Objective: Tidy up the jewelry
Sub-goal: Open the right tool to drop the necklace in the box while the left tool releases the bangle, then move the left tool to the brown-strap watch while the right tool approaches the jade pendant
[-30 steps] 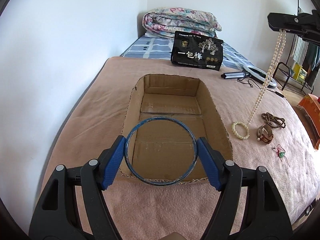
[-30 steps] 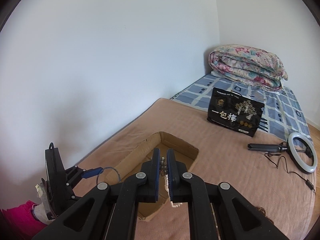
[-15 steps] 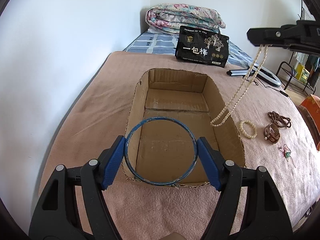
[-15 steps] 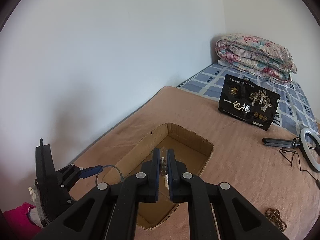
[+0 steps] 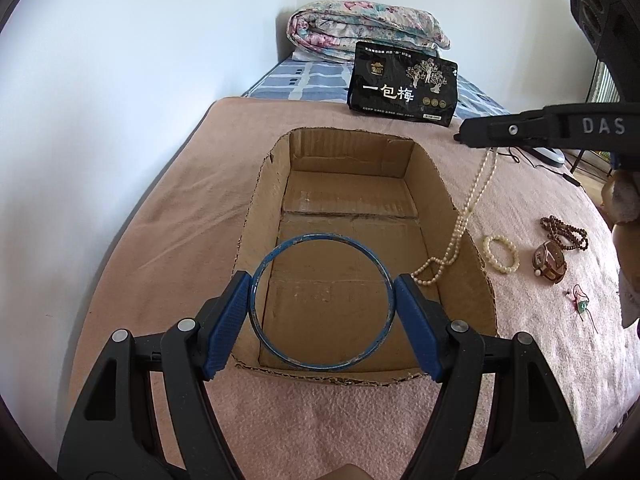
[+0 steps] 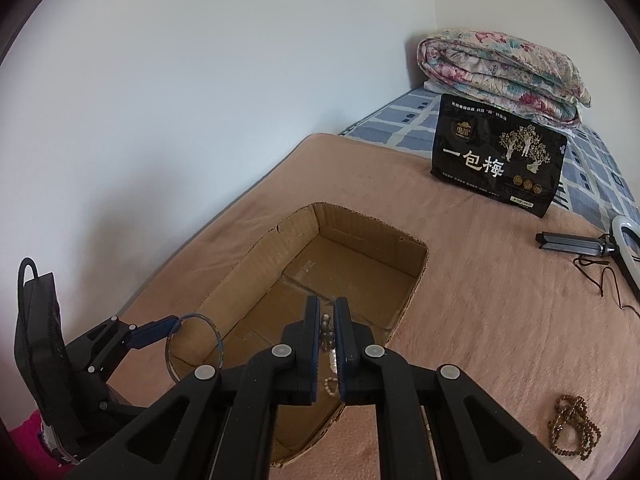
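My left gripper (image 5: 322, 312) is shut on a thin blue bangle (image 5: 280, 248), gripped across its width by both blue pads. It hangs over the near end of an open cardboard box (image 5: 256, 208) on the pink bedspread. My right gripper (image 6: 327, 312) is shut on a long pearl necklace (image 5: 476, 196). The strand hangs down from it, and its lower loop reaches inside the box by the right wall. In the right wrist view the box (image 6: 248, 260) lies below the shut fingers, with the bangle (image 6: 192, 315) at the left.
To the right of the box lie a pearl bracelet (image 5: 501, 254), a brown bead strand (image 5: 564, 232), a leather wrap bracelet (image 5: 550, 266) and a red-string pendant (image 5: 581, 304). A black snack bag (image 5: 402, 82), a folded quilt (image 5: 368, 28) and a ring light (image 6: 624, 248) sit farther back.
My right gripper has come down and over toward the box with the pearl necklace. The strand's end has left the bedspread and now hangs into the box. The left gripper has hardly moved.
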Tool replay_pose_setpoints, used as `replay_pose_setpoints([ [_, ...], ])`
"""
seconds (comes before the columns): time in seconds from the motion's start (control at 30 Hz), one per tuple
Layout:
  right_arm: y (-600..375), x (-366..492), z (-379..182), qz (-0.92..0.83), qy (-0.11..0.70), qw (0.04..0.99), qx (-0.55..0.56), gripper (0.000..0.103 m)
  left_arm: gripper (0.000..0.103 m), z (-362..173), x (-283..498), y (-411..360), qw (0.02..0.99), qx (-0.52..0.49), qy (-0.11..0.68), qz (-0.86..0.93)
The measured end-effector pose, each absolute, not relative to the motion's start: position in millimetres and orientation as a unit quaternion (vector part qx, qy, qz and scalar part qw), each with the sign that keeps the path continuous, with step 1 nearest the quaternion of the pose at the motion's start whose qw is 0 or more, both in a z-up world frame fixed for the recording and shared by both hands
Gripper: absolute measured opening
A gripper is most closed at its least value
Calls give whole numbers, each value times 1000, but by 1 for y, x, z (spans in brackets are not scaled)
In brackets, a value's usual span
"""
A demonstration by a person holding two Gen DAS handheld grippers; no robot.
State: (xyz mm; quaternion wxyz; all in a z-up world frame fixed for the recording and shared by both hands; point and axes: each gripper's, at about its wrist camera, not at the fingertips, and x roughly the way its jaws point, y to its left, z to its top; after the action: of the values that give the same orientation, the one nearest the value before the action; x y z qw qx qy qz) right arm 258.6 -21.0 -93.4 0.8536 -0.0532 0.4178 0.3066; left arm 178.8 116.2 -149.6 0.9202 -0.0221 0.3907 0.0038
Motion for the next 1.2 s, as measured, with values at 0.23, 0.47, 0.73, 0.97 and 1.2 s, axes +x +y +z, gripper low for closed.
replay_pose_setpoints([
  [0.23, -18, 270, -109, 297, 431, 851, -50, 4, 74, -153, 184, 115, 919, -19, 394, 1],
  [0.47, -19, 276, -117, 295, 440, 847, -42, 5, 74, -155, 187, 111, 919, -16, 395, -3],
  [0.73, -20, 274, -113, 291, 432, 853, -37, 46, 79, -153, 187, 108, 920, -14, 392, -5],
  [0.97, -21, 267, -106, 288, 420, 860, -42, 87, 83, -149, 184, 107, 921, -13, 389, 0],
  [1.2, -30, 261, -104, 278, 417, 864, -38, 95, 84, -146, 180, 107, 922, -18, 388, 3],
])
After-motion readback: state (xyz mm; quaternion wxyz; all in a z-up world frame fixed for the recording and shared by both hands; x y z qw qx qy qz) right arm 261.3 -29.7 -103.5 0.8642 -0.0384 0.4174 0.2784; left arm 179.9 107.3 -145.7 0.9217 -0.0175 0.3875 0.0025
